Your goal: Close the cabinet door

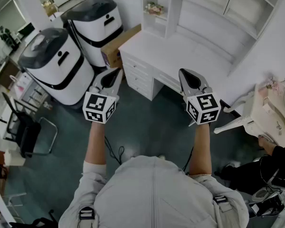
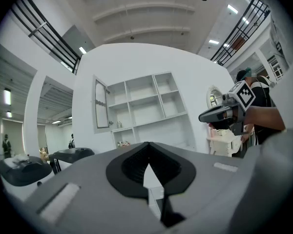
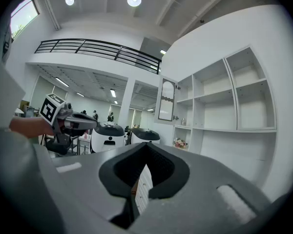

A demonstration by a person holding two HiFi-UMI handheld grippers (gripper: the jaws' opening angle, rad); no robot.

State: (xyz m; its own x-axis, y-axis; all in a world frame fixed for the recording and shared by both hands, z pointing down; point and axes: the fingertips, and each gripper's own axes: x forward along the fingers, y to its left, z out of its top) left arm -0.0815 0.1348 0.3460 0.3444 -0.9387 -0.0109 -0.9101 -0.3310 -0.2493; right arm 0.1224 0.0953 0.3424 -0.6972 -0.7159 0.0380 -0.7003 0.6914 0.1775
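The cabinet door (image 2: 101, 104) is a narrow white door with a glazed panel. It stands swung open at the left end of the white wall shelves (image 2: 146, 101), above the desk (image 1: 180, 46). The right gripper view shows the same door (image 3: 166, 100) edge-out beside the shelves (image 3: 224, 96). My left gripper (image 1: 115, 71) and right gripper (image 1: 184, 71) are held level side by side in front of the desk, well short of the door. Both are shut with nothing between their jaws, as each gripper's own view shows: left (image 2: 147, 147), right (image 3: 145, 147).
Desk drawers (image 1: 137, 72) face me between the grippers. Two large white and black machines (image 1: 57, 65) (image 1: 95, 23) and a cardboard box (image 1: 118, 46) stand to the left. A white chair (image 1: 242, 120) and another person (image 1: 270, 165) are at the right, a black chair (image 1: 26, 132) at the far left.
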